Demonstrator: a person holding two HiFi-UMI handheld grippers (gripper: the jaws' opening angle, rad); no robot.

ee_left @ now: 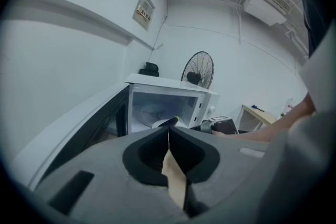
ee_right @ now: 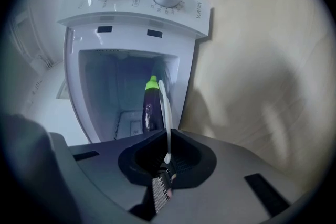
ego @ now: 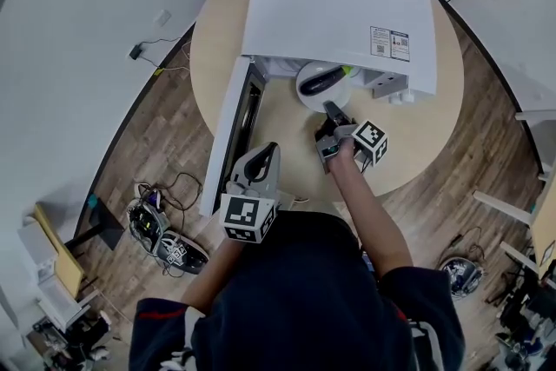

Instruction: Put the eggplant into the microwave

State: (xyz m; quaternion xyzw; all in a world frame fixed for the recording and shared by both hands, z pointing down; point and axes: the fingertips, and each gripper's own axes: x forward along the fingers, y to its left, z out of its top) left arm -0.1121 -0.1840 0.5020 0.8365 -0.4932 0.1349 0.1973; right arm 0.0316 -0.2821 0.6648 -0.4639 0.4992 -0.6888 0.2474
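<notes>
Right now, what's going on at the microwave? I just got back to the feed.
A person is working with tongs in each hand. The right tongs are shut on the rim of a white plate that carries the eggplant. The plate is at the mouth of the microwave, partly under its top. The door stands wide open. The left tongs are shut and empty, near the door. The eggplant is not fully inside yet.

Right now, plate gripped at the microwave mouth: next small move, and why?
Probably ease the right gripper forward: it is shut on the rim of the plate, the eggplant lies on it, and the plate juts out of the microwave.
</notes>
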